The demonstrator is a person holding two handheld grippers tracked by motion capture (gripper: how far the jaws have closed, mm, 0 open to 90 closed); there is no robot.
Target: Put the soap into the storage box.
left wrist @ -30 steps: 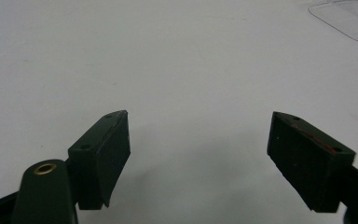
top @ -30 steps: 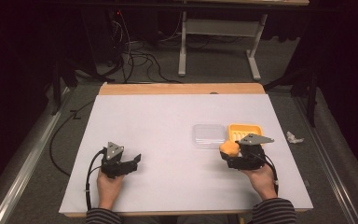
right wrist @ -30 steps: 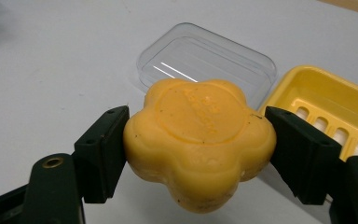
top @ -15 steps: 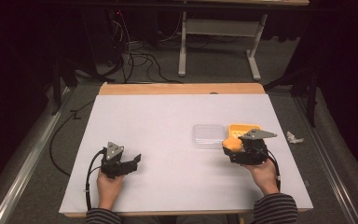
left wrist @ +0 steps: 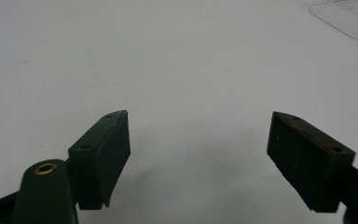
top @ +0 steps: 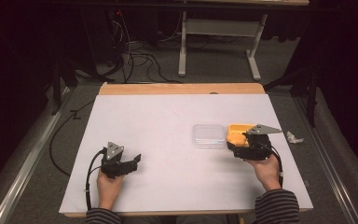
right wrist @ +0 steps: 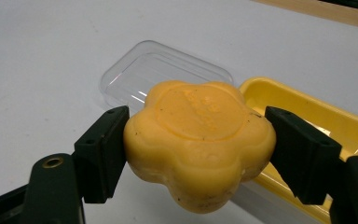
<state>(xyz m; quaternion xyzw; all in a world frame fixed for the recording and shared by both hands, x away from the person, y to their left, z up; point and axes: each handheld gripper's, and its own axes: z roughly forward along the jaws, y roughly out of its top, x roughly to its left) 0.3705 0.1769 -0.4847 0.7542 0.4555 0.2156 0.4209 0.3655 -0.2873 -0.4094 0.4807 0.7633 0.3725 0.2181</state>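
A flower-shaped orange soap bar (right wrist: 199, 140) hangs between the jaws of my right gripper (right wrist: 198, 149), which is shut on it just above the near edge of a yellow soap dish (right wrist: 307, 116). From the high view the soap (top: 236, 138) and right gripper (top: 249, 144) sit at the yellow dish (top: 239, 127) on the table's right side. A clear plastic lid (right wrist: 161, 77) lies flat to the dish's left, also the lid (top: 208, 136) in the high view. My left gripper (left wrist: 198, 158) rests open over bare white table, seen at front left (top: 121, 163).
The white table top (top: 168, 126) has a wooden strip along its far edge. A crumpled white scrap (top: 293, 137) lies off the right edge on the floor. Cables and a desk frame stand beyond the table.
My right gripper has carried the soap forward and slightly right, from beside the dish to over its near edge. The left gripper has stayed put.
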